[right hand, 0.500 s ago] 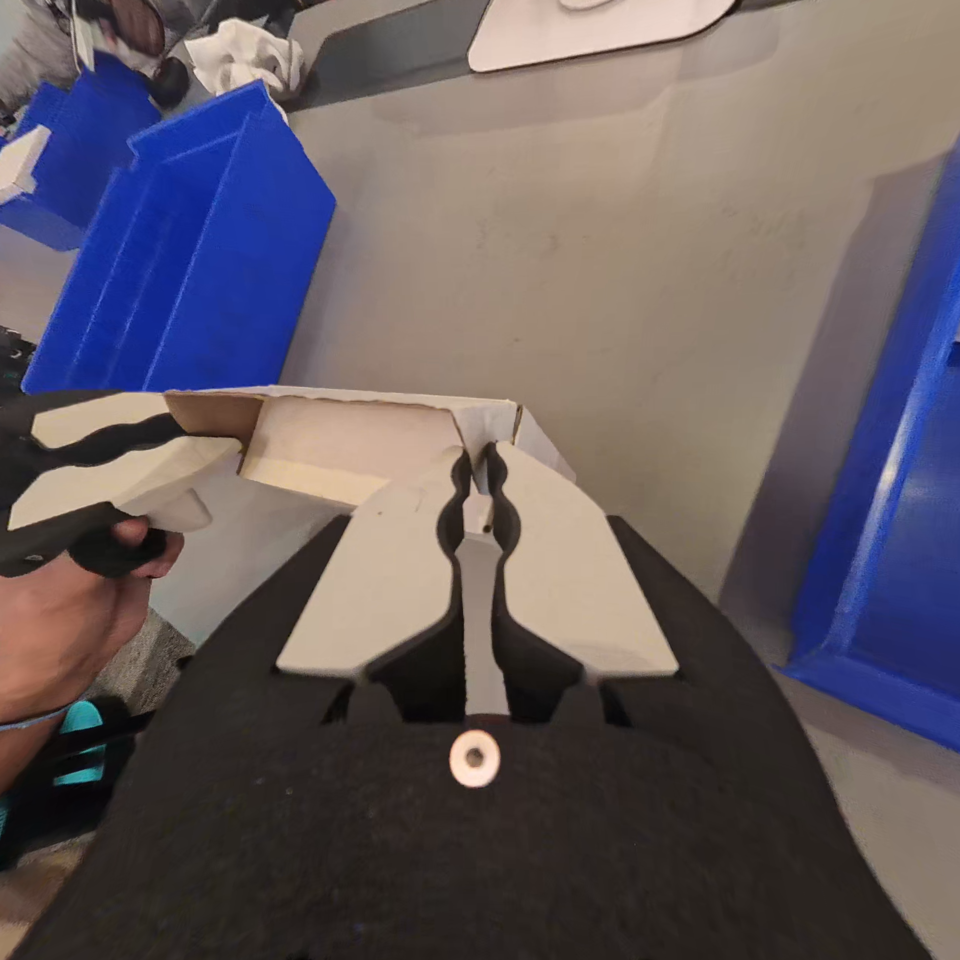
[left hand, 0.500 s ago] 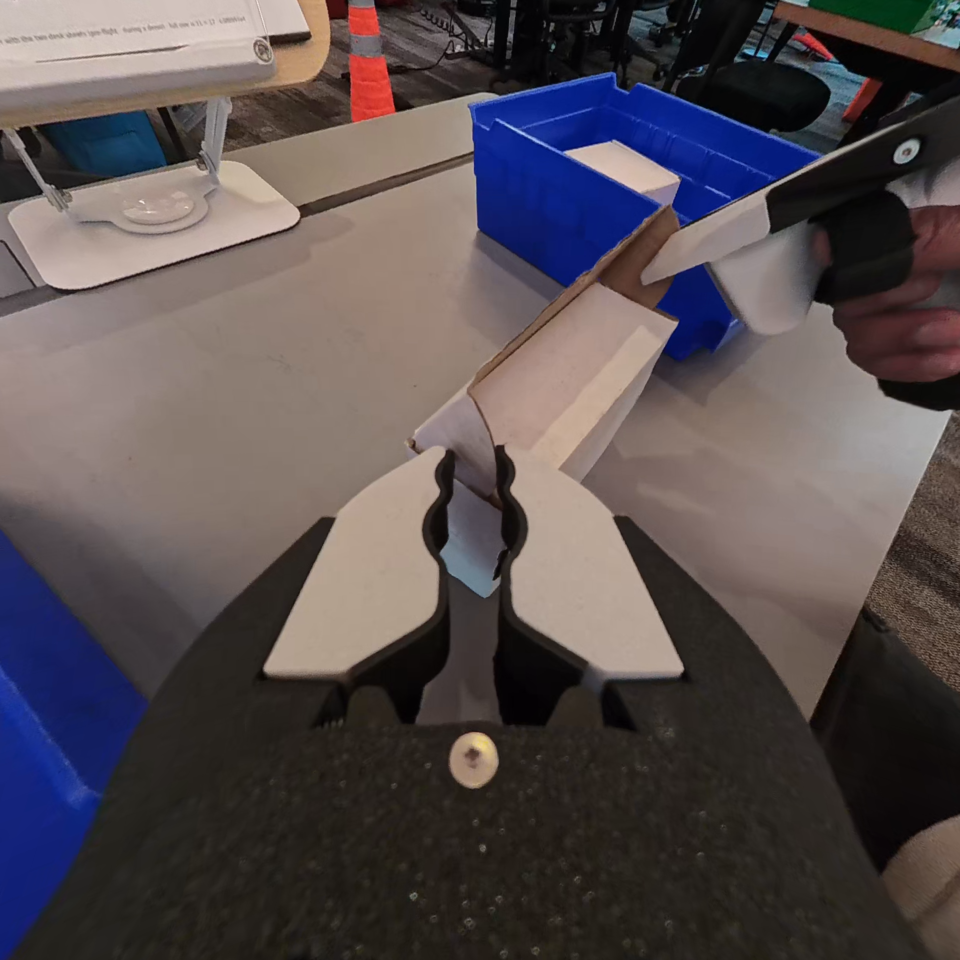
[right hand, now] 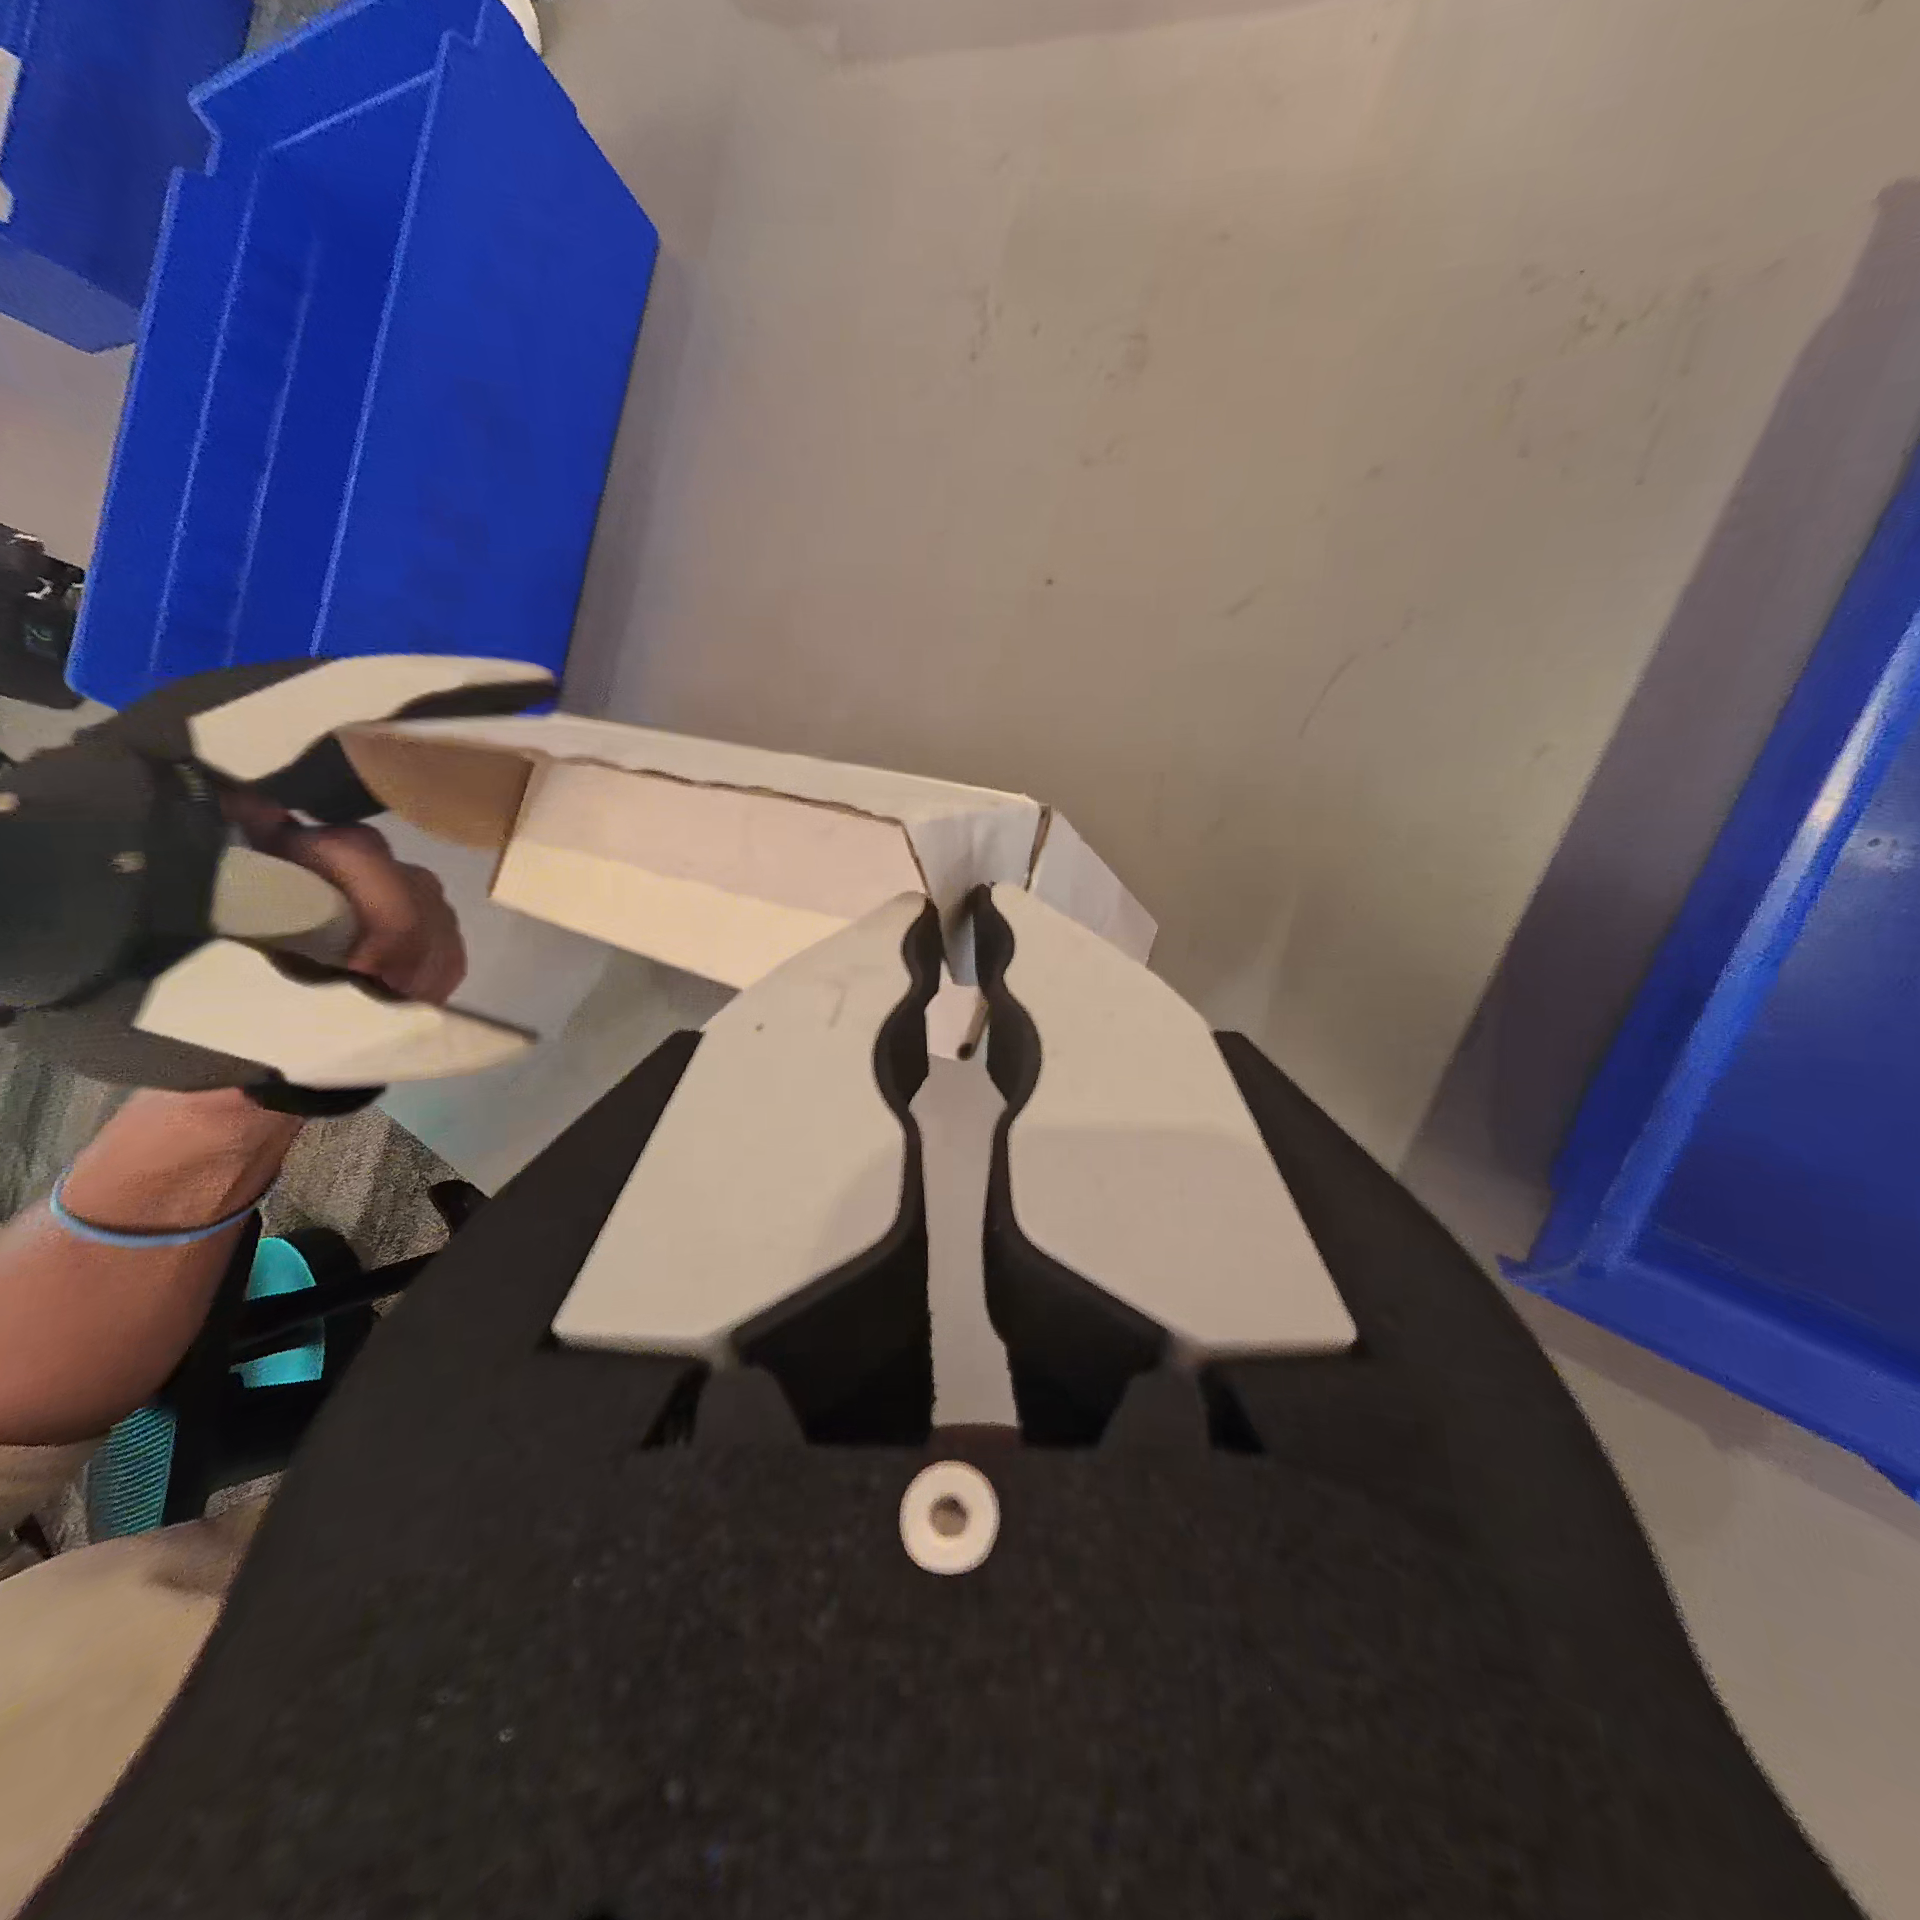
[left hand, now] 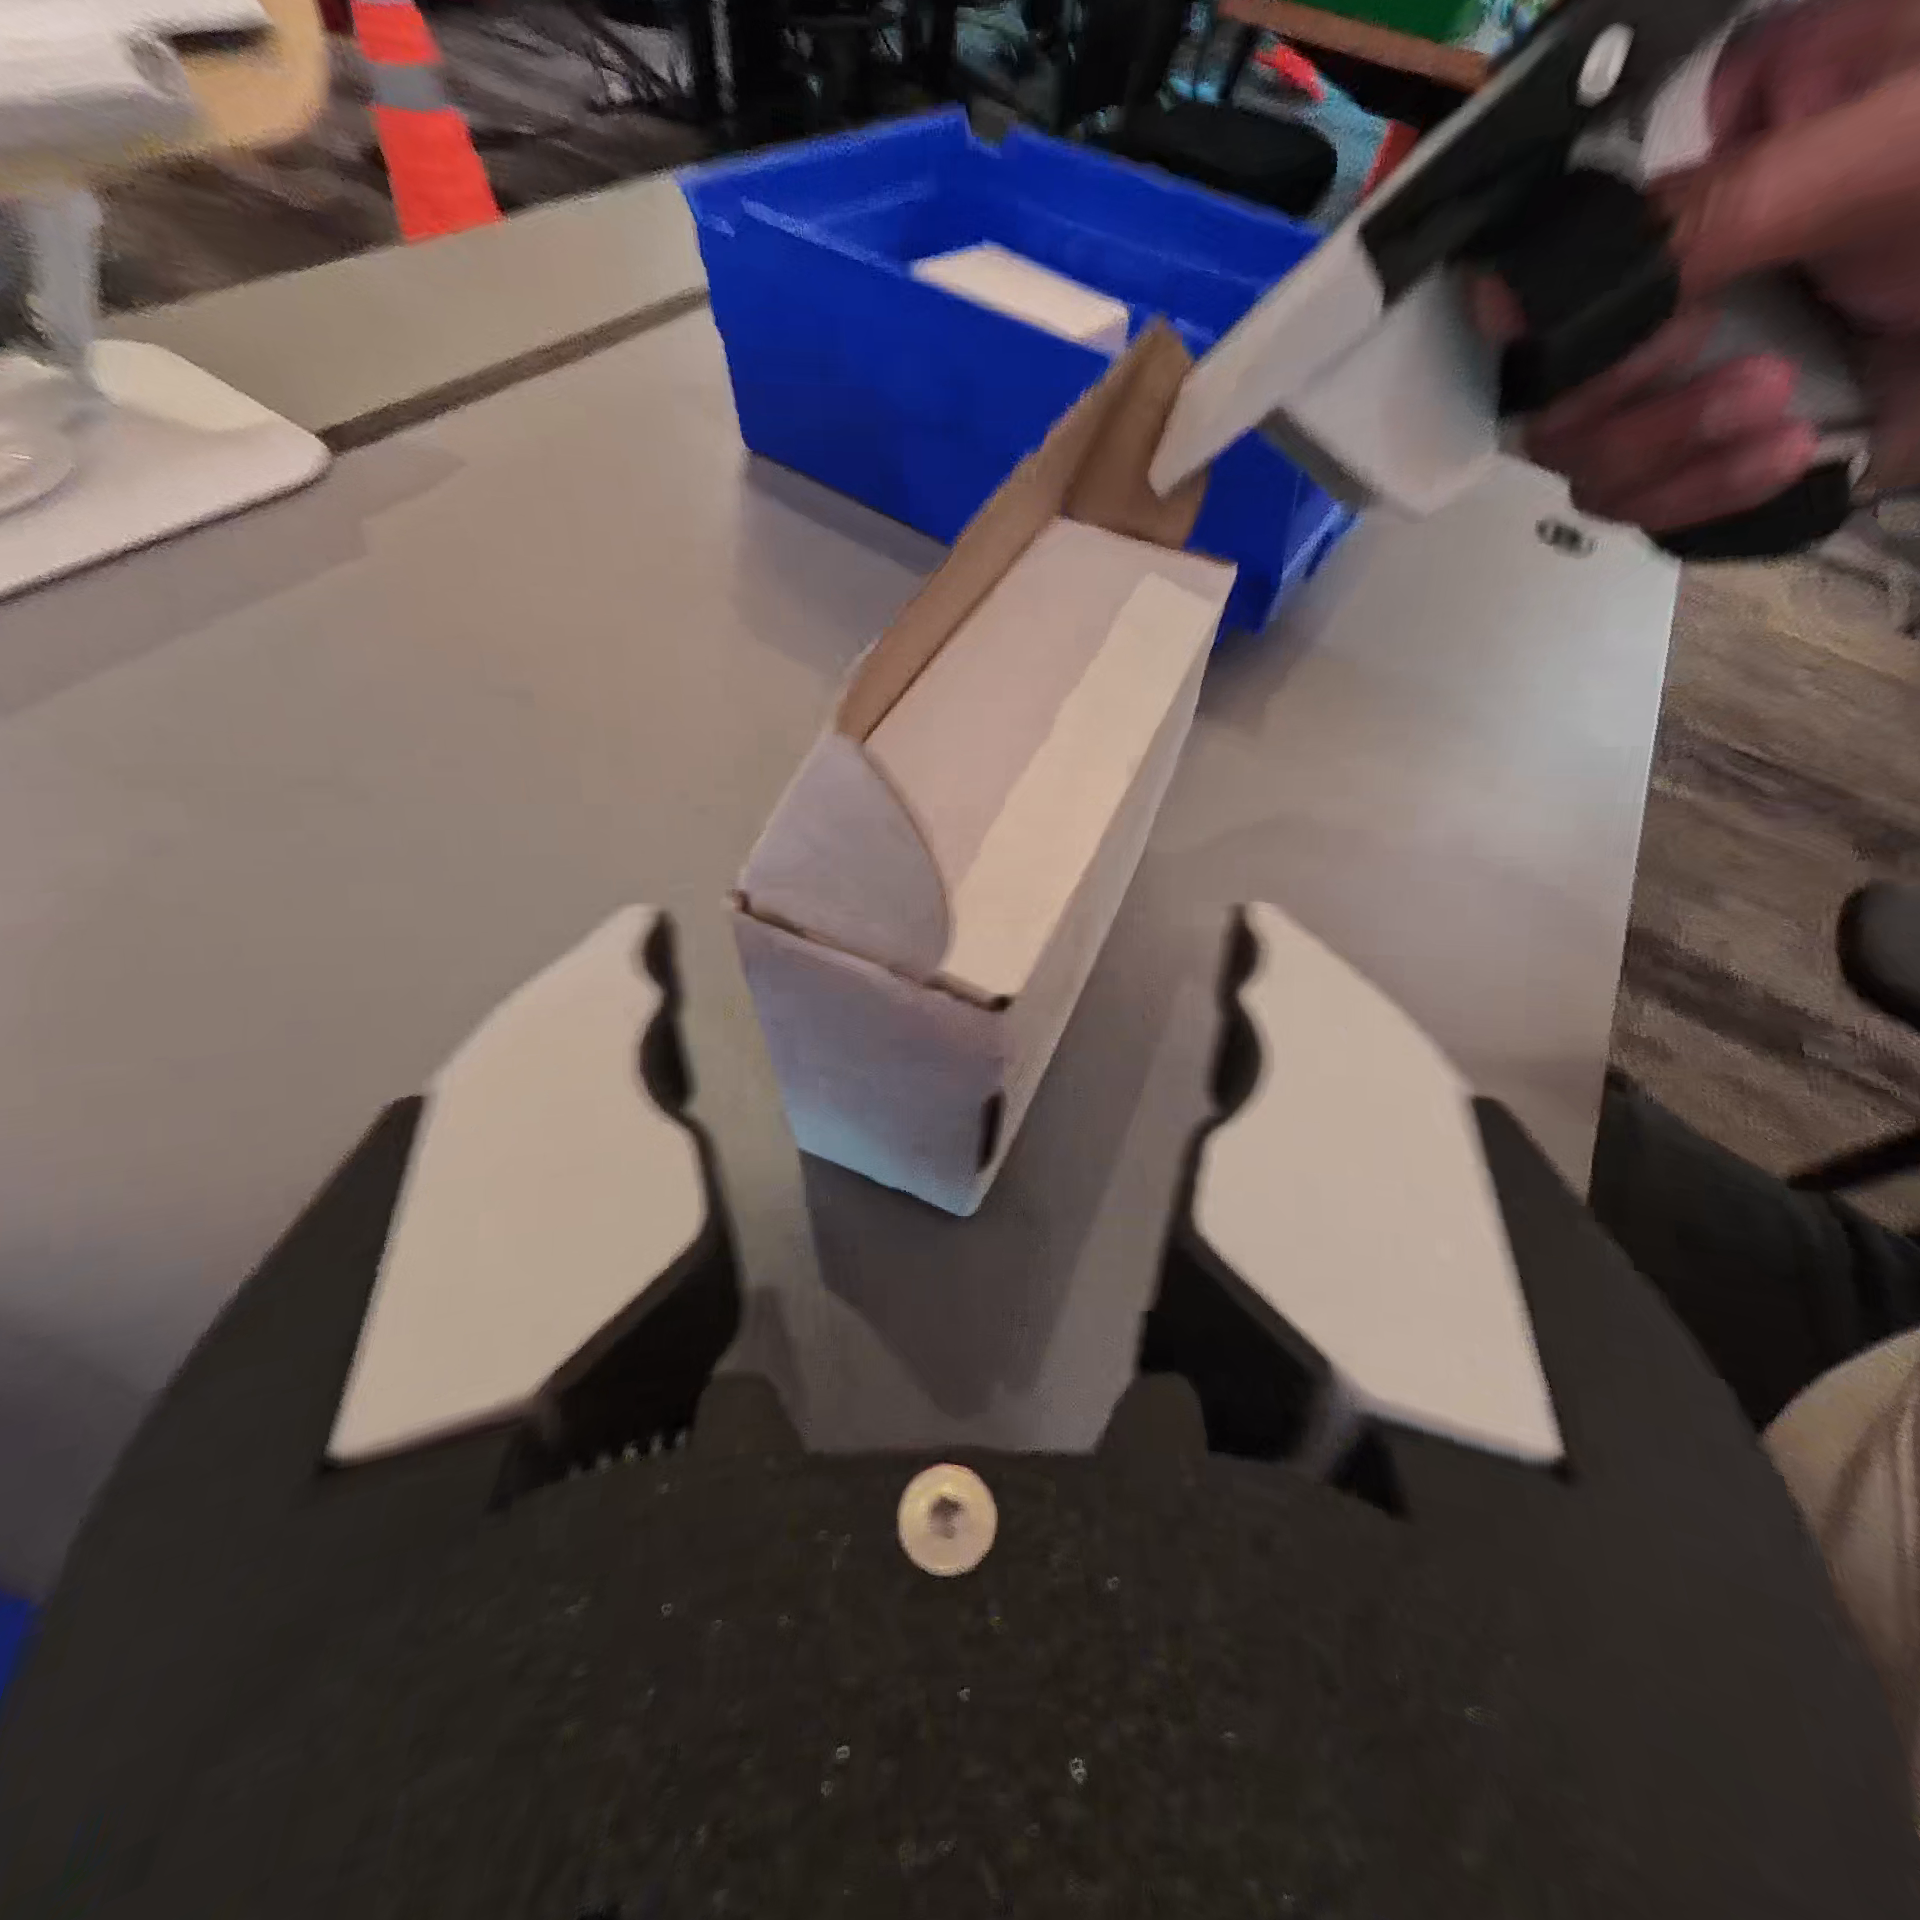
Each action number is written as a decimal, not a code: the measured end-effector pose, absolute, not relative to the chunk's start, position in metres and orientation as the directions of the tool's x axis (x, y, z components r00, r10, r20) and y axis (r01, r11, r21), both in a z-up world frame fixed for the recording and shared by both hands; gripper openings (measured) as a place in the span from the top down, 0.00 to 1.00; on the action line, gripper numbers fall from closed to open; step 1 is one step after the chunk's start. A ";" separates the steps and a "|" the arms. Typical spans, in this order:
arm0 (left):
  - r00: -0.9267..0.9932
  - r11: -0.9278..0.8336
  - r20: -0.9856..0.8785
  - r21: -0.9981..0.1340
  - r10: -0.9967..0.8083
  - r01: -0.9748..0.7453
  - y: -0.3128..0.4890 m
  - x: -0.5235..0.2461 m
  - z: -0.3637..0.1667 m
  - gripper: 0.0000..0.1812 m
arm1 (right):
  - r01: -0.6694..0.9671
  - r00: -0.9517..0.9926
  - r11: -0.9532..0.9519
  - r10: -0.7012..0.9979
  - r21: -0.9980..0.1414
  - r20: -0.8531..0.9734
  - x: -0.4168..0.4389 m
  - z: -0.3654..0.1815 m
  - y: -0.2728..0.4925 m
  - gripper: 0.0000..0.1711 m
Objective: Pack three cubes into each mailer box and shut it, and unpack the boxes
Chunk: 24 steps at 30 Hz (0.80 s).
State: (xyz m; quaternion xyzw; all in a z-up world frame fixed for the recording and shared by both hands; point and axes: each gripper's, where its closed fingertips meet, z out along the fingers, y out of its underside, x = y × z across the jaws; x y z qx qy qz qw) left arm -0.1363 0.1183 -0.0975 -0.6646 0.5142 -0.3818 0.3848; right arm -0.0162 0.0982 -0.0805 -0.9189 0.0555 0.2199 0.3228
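mailer box on table, bin behind it

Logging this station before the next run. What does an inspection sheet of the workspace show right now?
Surface: grey table, scuffed.
Job's things: white mailer box on table, lid partly open; blue bin behind holds another white box; second bin. No cubes seen.
Clutter: white stand base.
Grippers: left hand-held gripper open, off the box; right hand-held gripper shut on a box flap.
Cables: nothing seen.
Surroundings: orange cone, chairs, floor.
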 end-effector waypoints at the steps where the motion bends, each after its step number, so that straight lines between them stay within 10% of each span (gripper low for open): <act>1: 0.165 -0.170 0.109 -0.892 -0.980 -0.420 0.118 -0.134 -0.109 0.37 | -0.241 0.898 -0.786 0.041 -0.569 -0.438 -0.016 -0.081 0.098 0.97; 4: 0.083 -0.159 0.135 -0.866 -0.987 -0.473 0.114 -0.118 -0.134 0.28 | -0.204 0.912 -0.792 0.060 -0.576 -0.405 -0.015 -0.081 0.099 0.97; 7: -0.072 -0.133 0.183 -0.888 -0.980 -0.440 0.091 -0.104 -0.131 0.54 | -0.188 0.920 -0.800 0.060 -0.570 -0.388 -0.013 -0.081 0.099 0.98; 24: -0.077 -0.029 0.081 -0.848 -0.994 -0.528 0.092 -0.106 -0.141 0.58 | -0.169 0.883 -0.823 0.118 -0.542 -0.455 -0.007 -0.081 0.105 0.97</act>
